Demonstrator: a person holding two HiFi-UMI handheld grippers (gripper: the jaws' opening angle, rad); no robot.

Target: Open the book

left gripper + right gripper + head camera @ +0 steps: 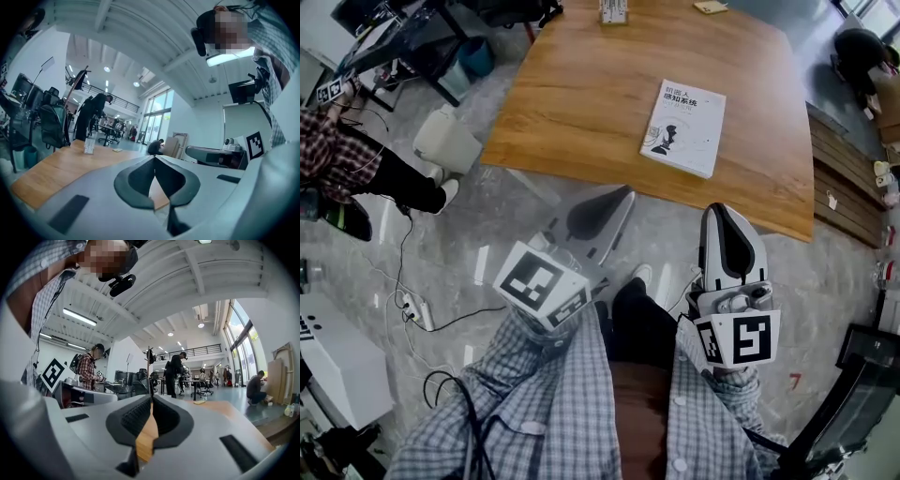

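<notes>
A closed white book (682,127) with black print on its cover lies flat on the wooden table (581,94), right of the middle. Both grippers are held level in front of the table's near edge, short of the book. My left gripper (623,192) points at the edge to the book's lower left, jaws together and empty. My right gripper (717,208) sits just below the book, also shut with nothing in it. In the left gripper view the left gripper (154,158) has its tips meeting above the tabletop. In the right gripper view the right gripper (151,399) is closed too.
A small white stand (613,11) and a yellow note (710,7) lie at the table's far edge. A seated person (356,159), a white box (447,142) and floor cables (417,309) are at the left. Wooden planks (848,187) lie at the right.
</notes>
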